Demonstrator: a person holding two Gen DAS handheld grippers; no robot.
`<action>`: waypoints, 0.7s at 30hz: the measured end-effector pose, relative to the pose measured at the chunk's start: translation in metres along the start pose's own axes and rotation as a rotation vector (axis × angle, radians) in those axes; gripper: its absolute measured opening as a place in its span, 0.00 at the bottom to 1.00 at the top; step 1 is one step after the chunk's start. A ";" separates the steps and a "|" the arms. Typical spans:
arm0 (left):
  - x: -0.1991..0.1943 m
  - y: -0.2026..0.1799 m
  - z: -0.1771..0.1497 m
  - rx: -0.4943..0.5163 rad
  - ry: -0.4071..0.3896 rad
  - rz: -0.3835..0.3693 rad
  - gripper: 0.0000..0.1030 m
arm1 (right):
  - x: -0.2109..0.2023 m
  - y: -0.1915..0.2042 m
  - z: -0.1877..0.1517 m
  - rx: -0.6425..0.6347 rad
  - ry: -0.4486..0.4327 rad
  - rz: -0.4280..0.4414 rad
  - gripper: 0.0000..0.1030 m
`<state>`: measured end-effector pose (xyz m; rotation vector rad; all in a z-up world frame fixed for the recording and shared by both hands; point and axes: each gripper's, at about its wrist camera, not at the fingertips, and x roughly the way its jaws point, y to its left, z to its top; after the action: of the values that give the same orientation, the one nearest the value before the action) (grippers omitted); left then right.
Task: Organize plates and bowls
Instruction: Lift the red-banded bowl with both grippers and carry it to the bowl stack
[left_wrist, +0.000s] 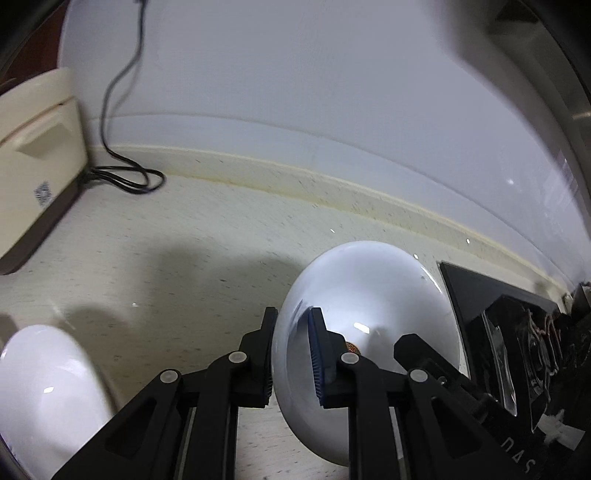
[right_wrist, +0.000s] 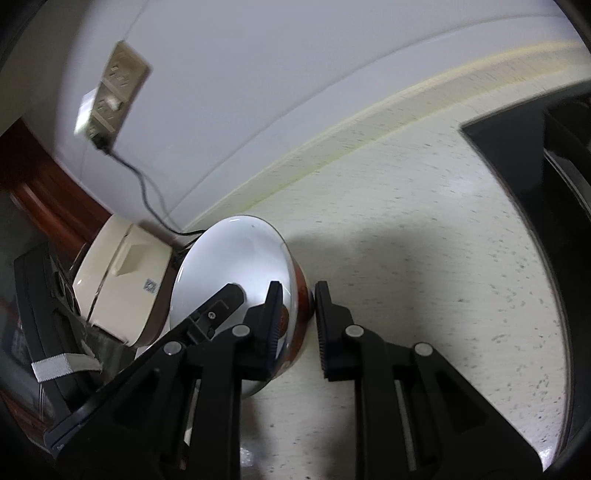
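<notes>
While the left wrist view looks along the speckled counter (left_wrist: 207, 236) toward a white wall, the left tool (left_wrist: 291, 354) is clamped on the rim of a white bowl (left_wrist: 373, 295), one finger outside the wall and the blue-padded finger (left_wrist: 318, 360) inside. This bowl is tipped on its side, its opening facing right toward a black stove (left_wrist: 491, 317). A second white bowl (left_wrist: 48, 391) shows at the lower left edge. A cream appliance (left_wrist: 37, 155) stands at the left, with a black cord (left_wrist: 122, 110) looping beside it.

From the right wrist view, the right tool (right_wrist: 297, 321) straddles the rim of a bowl (right_wrist: 236, 266) with a white inside and red outside. It is tilted, opening to the left. One finger is inside; the other finger (right_wrist: 327, 325) stands just off the red wall, so the grip is loose. Behind it sits the cream appliance (right_wrist: 125, 280), under a wall socket (right_wrist: 114, 92).
</notes>
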<state>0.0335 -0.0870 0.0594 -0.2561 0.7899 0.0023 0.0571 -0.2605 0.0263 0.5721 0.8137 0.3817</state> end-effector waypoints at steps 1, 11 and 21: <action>-0.006 0.004 -0.001 -0.009 -0.019 0.008 0.17 | 0.000 0.004 -0.001 -0.013 -0.002 0.009 0.20; -0.047 0.027 -0.011 -0.065 -0.142 0.089 0.17 | -0.001 0.044 -0.013 -0.121 -0.003 0.144 0.20; -0.072 0.055 -0.018 -0.117 -0.190 0.136 0.18 | 0.006 0.075 -0.032 -0.210 0.018 0.182 0.21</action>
<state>-0.0353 -0.0314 0.0851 -0.3082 0.6174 0.1990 0.0287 -0.1879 0.0505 0.4476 0.7300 0.6322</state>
